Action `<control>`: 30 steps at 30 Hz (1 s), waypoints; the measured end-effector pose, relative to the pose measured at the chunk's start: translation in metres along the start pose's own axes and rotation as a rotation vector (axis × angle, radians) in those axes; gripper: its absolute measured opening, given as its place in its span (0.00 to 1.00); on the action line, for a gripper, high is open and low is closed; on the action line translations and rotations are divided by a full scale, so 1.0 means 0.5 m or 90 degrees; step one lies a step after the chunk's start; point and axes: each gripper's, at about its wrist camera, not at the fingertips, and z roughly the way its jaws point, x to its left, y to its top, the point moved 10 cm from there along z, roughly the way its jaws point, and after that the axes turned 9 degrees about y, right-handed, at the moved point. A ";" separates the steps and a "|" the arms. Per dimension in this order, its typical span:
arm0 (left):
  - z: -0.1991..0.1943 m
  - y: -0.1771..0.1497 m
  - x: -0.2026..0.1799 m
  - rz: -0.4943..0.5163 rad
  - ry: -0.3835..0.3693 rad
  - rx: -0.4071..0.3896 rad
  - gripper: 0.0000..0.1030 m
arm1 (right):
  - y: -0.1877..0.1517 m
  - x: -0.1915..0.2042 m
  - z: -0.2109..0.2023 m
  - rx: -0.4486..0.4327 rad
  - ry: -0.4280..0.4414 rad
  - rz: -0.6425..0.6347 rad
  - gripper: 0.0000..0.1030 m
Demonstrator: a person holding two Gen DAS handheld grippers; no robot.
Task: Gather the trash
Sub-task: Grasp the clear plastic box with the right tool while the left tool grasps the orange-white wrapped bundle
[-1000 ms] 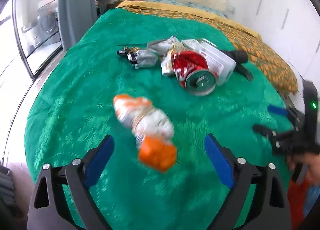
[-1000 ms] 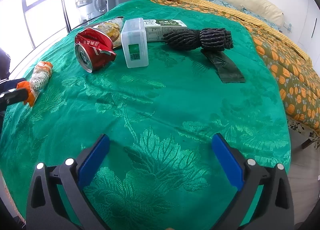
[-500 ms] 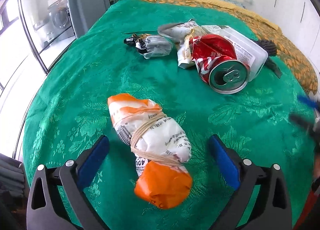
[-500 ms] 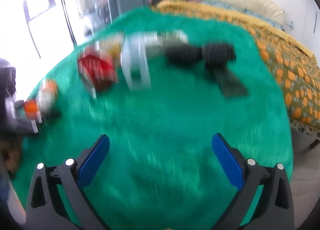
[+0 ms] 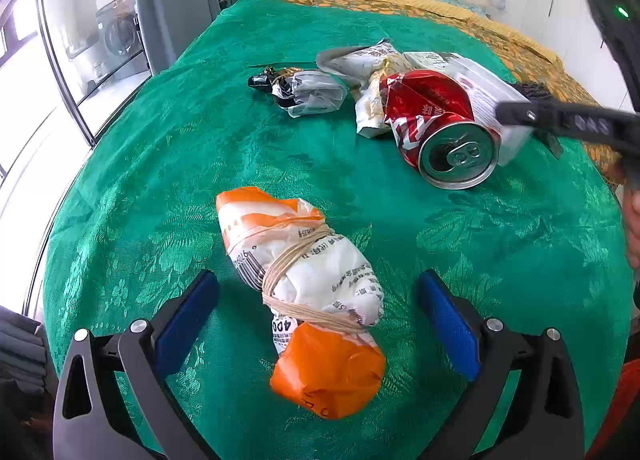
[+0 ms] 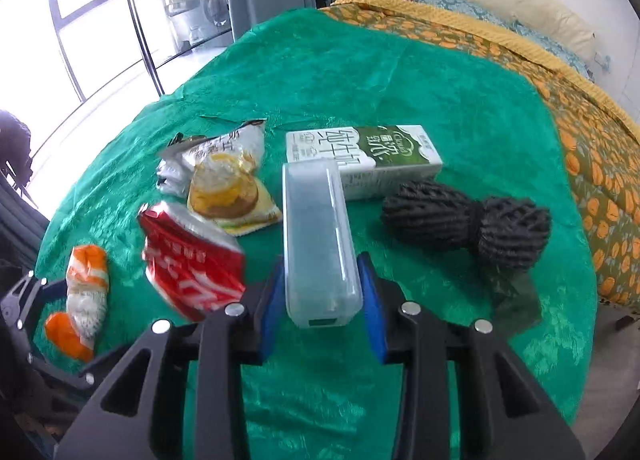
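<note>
Right wrist view: the right gripper [image 6: 322,300] has its jaws clamped on the near end of a translucent plastic box [image 6: 318,240], blue pads pressed against both long sides. Just left of these jaws lies a crushed red can [image 6: 192,264], and past it a yellow snack wrapper [image 6: 228,196]. Beyond the box's far end a green-and-white milk carton [image 6: 364,158] lies on its side. To the right of the jaws sits a black bundle of netting [image 6: 468,222]. Everything rests on a green patterned cloth [image 6: 400,76].

From the left wrist, the left gripper [image 5: 318,324] has its jaws wide apart, pads not touching anything. Between them lies an orange-and-white wrapped packet [image 5: 304,292] bound with rubber bands, its orange end nearest the camera. Ahead and right of these jaws lies the can, open top facing the camera. Farther ahead is a clear crumpled wrapper with black contents [image 5: 304,90]. The right gripper's finger reaches in from the right at the plastic box.
</note>
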 end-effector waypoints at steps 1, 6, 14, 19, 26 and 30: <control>0.000 0.000 0.000 0.000 0.000 0.000 0.94 | -0.010 0.002 -0.007 -0.001 -0.002 -0.007 0.33; 0.000 0.000 0.000 0.000 0.001 0.000 0.94 | -0.116 0.010 -0.108 -0.036 0.067 0.030 0.32; 0.001 0.001 0.001 0.001 0.003 0.000 0.94 | -0.275 -0.078 -0.190 -0.050 0.231 0.303 0.32; 0.001 0.001 0.000 0.000 0.001 0.000 0.94 | -0.284 -0.143 -0.199 -0.049 0.153 0.323 0.46; -0.034 -0.029 0.016 0.012 -0.061 -0.007 0.95 | -0.299 -0.160 -0.232 -0.036 0.082 0.258 0.90; -0.060 -0.044 0.023 0.005 -0.088 -0.019 0.95 | -0.276 -0.124 -0.220 -0.010 0.040 0.166 0.91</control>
